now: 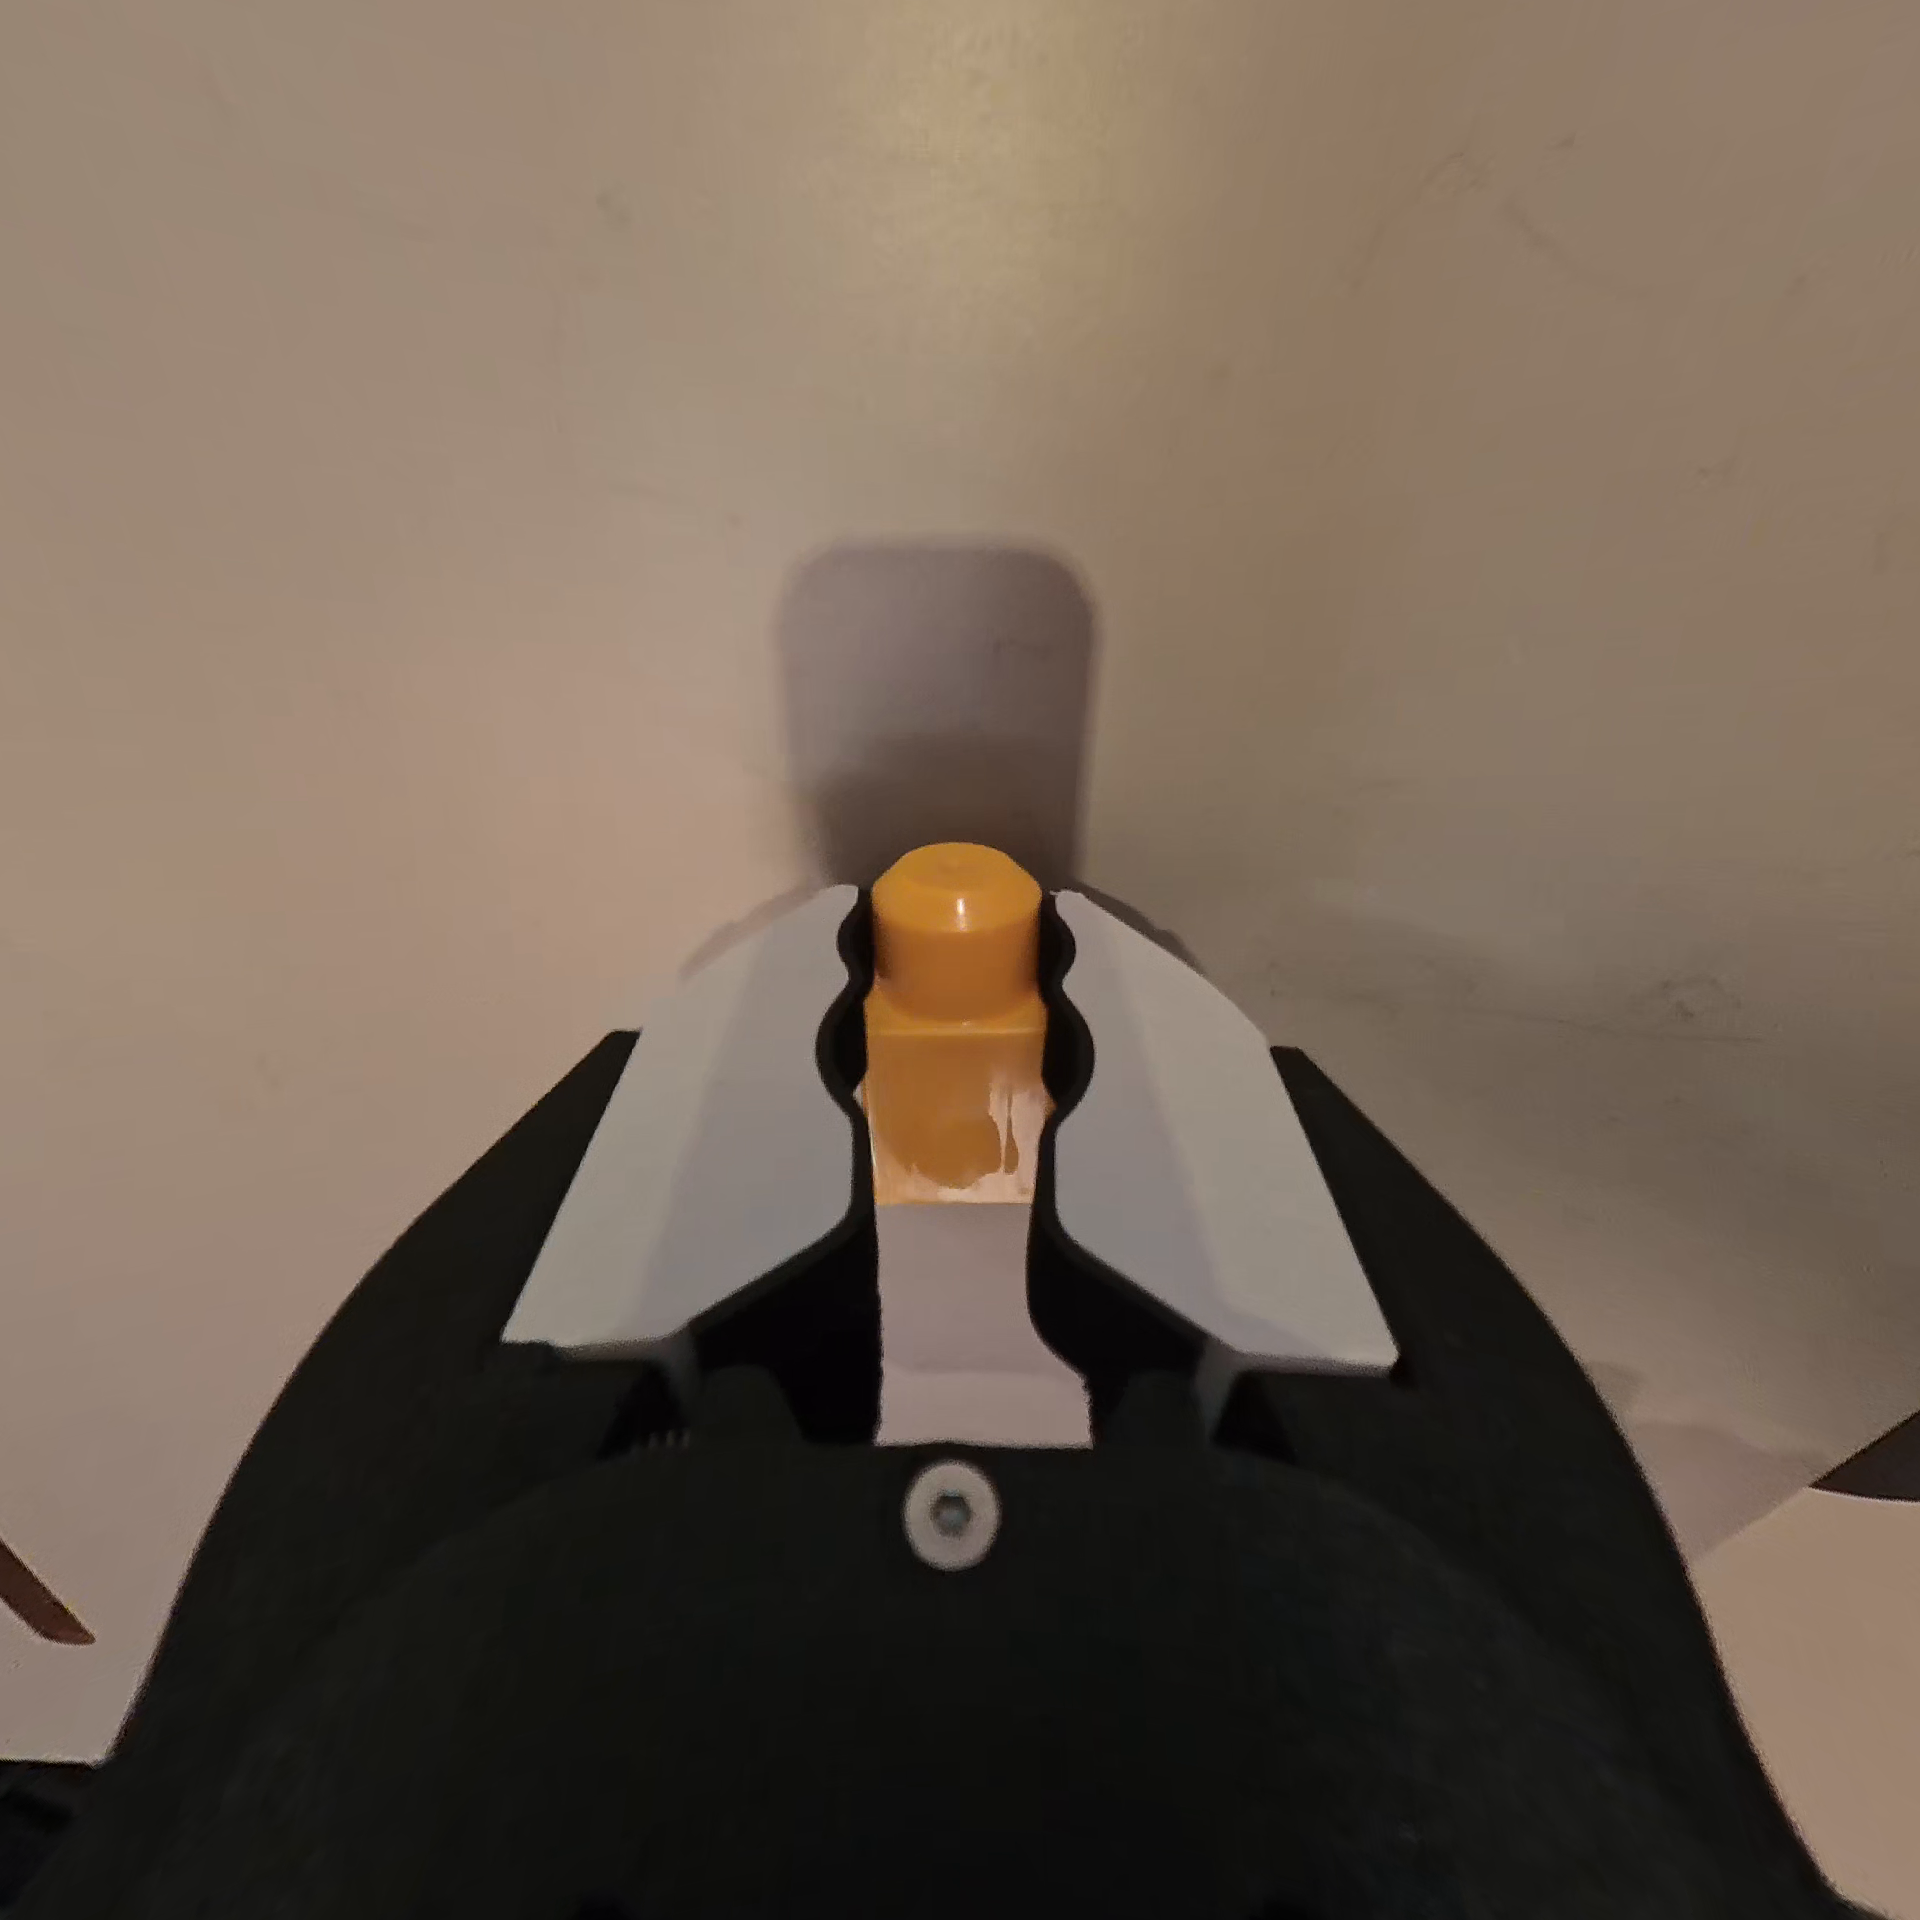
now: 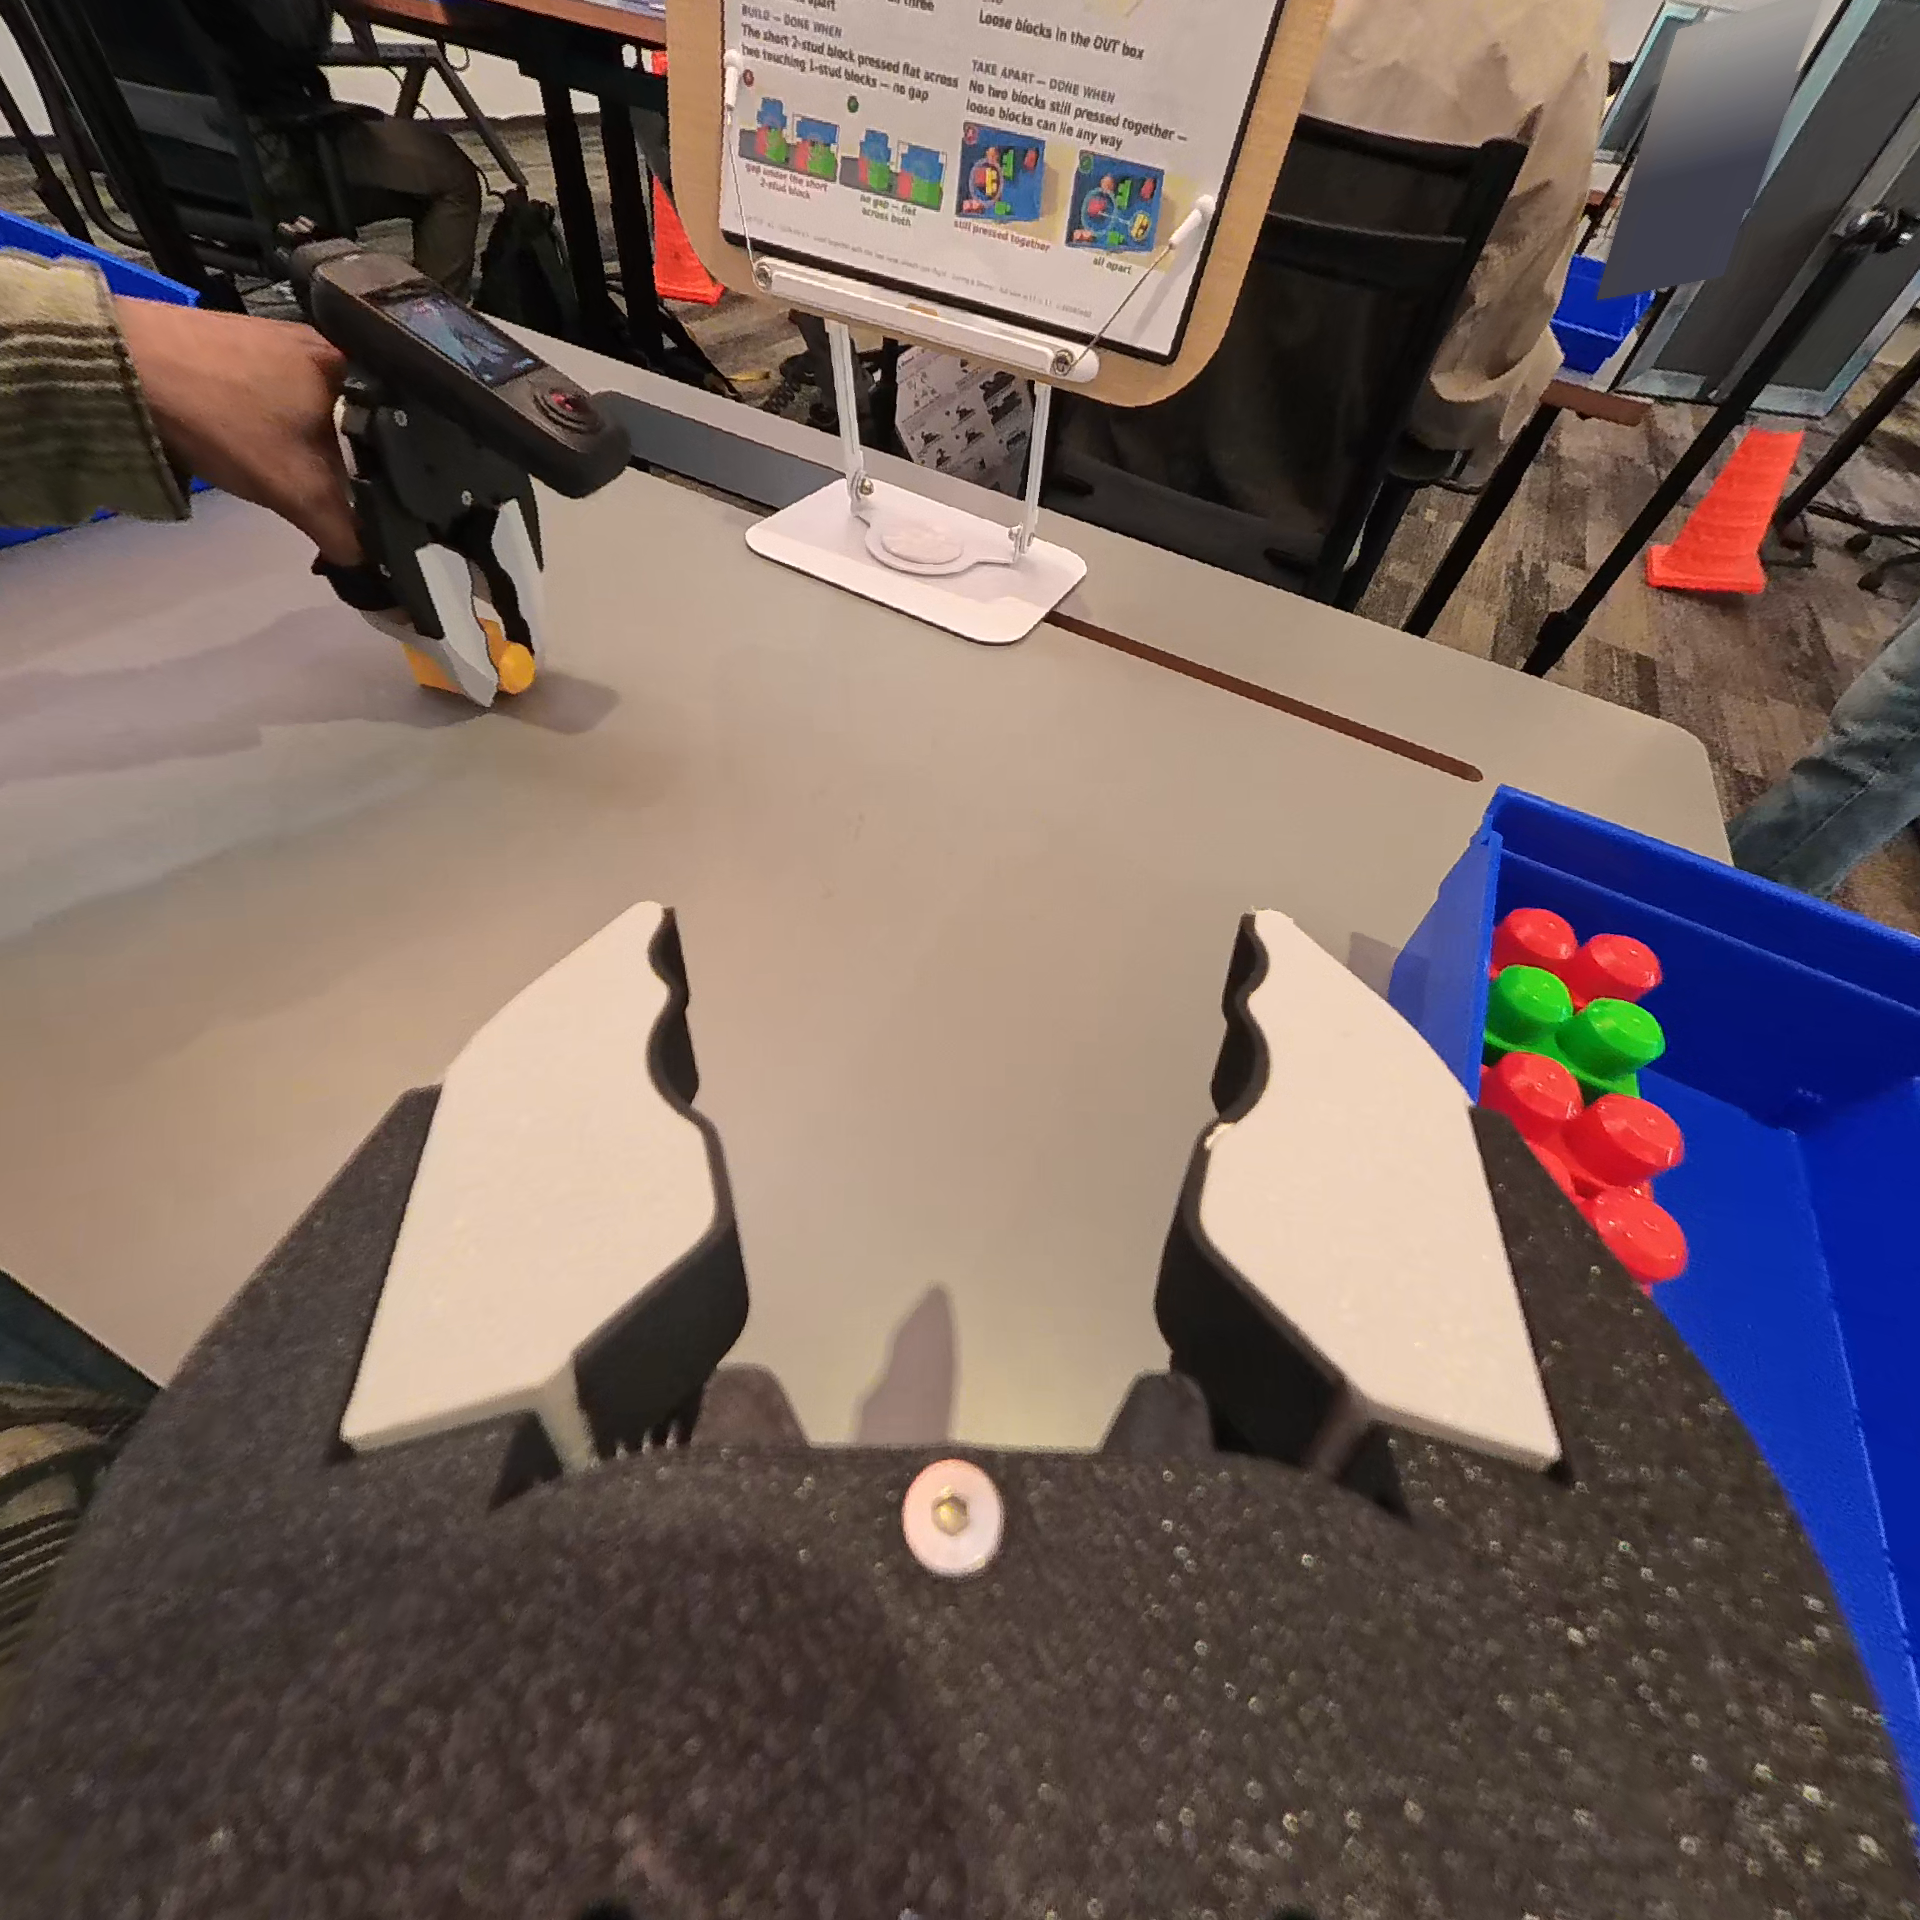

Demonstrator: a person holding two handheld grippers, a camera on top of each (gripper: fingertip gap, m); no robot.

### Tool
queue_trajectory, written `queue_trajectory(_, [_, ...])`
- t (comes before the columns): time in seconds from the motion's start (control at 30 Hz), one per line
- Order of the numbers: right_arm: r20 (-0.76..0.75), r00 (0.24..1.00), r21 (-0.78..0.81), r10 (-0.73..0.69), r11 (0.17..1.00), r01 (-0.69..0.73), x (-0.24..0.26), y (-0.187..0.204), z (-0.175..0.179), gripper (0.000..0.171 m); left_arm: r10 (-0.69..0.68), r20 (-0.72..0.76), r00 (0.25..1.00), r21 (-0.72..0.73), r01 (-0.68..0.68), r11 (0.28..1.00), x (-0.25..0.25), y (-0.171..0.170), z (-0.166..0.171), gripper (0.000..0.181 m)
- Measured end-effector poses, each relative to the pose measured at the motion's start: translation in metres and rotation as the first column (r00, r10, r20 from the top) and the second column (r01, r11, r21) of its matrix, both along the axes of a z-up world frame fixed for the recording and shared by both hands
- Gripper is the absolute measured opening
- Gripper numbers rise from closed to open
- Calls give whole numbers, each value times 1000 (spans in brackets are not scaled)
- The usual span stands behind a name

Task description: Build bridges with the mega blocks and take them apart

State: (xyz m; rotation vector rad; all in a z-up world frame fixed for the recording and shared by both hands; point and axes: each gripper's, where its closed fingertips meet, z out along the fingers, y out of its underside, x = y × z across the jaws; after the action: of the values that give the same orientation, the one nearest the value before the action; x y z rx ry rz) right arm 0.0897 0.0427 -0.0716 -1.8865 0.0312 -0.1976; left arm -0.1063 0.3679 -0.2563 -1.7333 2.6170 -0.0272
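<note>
Pinched between the left gripper (image 1: pixel 956 904) fingers, a yellow block (image 1: pixel 951 1049) lies on its side, low against the grey bench (image 2: pixel 935 810). Fingers of the right gripper (image 2: pixel 956 935) are spread and empty beside the blue bin (image 2: pixel 1766 1039) of red and green blocks (image 2: pixel 1579 1081). Good placement probably means turning the stud upward and setting it flat before letting go.

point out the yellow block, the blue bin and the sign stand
yellow block (image 1: pixel 954 1039), left wrist view, its top stud and body between the tool fingers
blue bin (image 2: pixel 1766 1049), right wrist view, its bare inner wall
sign stand (image 2: pixel 997 582), right wrist view, its white base plate
</note>
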Motion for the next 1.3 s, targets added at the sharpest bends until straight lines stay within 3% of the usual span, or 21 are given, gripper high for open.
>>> queue_trajectory(0.07, [-3, 1000, 1, 2, 1000, -2, 0, 0, 0, 98, -5, 37, 999, -29, 6, 1000, 3, -4, 2, 30])
queue_trajectory(0.17, [-2, 1000, 1, -3, 1000, 3, 1, -2, -1, 98, 25, 259, 966, -136, 10, 991, 25, -13, 19, 30])
queue_trajectory(0.27, [-13, 1000, 10, -6, 1000, 6, 2, -2, -2, 97, 119, 538, 834, -261, 31, 965, 49, -16, 47, 30])
queue_trajectory(0.37, [-23, 1000, 10, 8, 1000, -8, -1, 0, -3, 97, 225, 661, 716, -358, 38, 933, 54, -13, 58, 30])
queue_trajectory(0.6, [-13, 1000, 4, 16, 1000, -16, -5, 3, -1, 97, 350, 684, 640, -489, 46, 871, 54, -13, 45, 30])
queue_trajectory(1.07, [12, 1000, 15, 10, 1000, -10, -7, 1, 8, 96, 351, 668, 656, -467, 1, 884, 43, -2, 37, 30])
queue_trajectory(1.13, [13, 1000, 16, 12, 1000, -12, -8, 1, 9, 96, 342, 703, 623, -435, -2, 900, 43, 3, 41, 30])
queue_trajectory(1.23, [14, 1000, 14, 17, 1000, -17, -10, 3, 9, 96, 413, 738, 534, -517, 53, 854, 52, -3, 65, 30])
queue_trajectory(1.3, [15, 1000, 14, 23, 1000, -23, -12, 4, 10, 96, 416, 751, 514, -514, 60, 855, 58, -4, 69, 30])
